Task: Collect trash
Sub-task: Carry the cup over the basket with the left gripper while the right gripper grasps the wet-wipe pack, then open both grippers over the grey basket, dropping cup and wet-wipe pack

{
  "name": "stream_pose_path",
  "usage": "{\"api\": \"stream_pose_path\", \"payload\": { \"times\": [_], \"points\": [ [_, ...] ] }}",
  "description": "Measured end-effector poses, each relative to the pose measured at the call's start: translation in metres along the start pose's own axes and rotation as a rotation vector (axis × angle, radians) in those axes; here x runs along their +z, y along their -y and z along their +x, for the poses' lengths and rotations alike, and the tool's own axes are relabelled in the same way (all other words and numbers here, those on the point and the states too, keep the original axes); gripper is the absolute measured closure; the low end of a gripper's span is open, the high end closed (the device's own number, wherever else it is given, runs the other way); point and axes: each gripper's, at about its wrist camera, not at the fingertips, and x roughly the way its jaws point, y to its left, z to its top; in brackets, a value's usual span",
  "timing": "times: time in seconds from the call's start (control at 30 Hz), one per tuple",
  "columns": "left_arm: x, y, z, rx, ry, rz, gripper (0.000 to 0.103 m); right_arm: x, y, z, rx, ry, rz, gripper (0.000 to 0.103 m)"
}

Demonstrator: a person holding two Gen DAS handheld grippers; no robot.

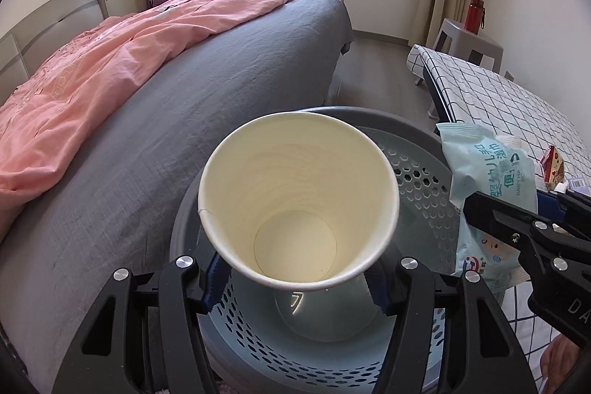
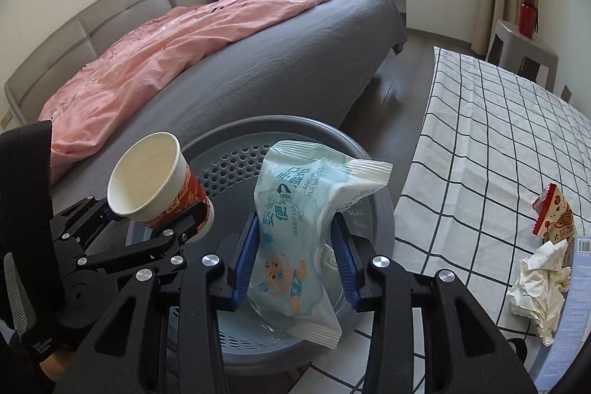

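My left gripper (image 1: 295, 287) is shut on a paper cup (image 1: 299, 198), white inside and red outside, and holds it over the round blue perforated bin (image 1: 417, 172). The cup (image 2: 155, 183) and left gripper (image 2: 184, 224) also show in the right wrist view. My right gripper (image 2: 295, 261) is shut on a pale blue baby wipes packet (image 2: 299, 231) and holds it above the bin (image 2: 229, 168). In the left wrist view the packet (image 1: 487, 172) and right gripper (image 1: 480, 209) are at the right. Crumpled white paper (image 2: 539, 287) and a red snack wrapper (image 2: 554, 213) lie on the checked table (image 2: 480, 135).
A bed with a grey sheet (image 2: 277, 61) and pink duvet (image 2: 166, 50) runs along the left, close behind the bin. A grey stool (image 2: 524, 50) with a red bottle (image 2: 527, 15) stands at the far right. Bare floor (image 2: 402, 76) lies between bed and table.
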Motion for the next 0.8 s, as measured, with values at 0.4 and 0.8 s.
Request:
{"api": "stream_pose_path", "payload": {
  "times": [0.4,0.8],
  "points": [
    [-0.002,-0.012,0.014,0.012,-0.033,-0.040,0.044,0.000,0.000,0.014,0.011,-0.027,-0.014,0.061],
    [-0.001,-0.014,0.009,0.039,-0.007,-0.046,0.026,0.002,0.003,0.007,-0.002,0.010,-0.008,0.036]
  ]
}}
